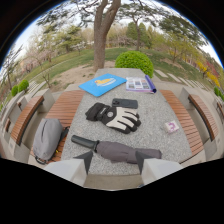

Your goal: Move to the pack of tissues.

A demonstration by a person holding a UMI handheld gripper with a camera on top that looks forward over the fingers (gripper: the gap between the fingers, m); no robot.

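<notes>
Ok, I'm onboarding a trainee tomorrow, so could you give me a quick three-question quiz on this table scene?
1. True or false: the claw is shut on the umbrella.
2. Which thing rests on a wooden bench? A) backpack B) gloves C) phone
3. Fill in: the pack of tissues lies on the ____.
Key: 1 false, it is open, with the umbrella just ahead; 2 A; 3 table.

My gripper [112, 167] hangs above the near edge of the table [165, 125], pointing forward across it. Its two fingers [84, 161] stand spread wide apart, gripping nothing, their dark tips poised over the table's near end, level with each other.
</notes>
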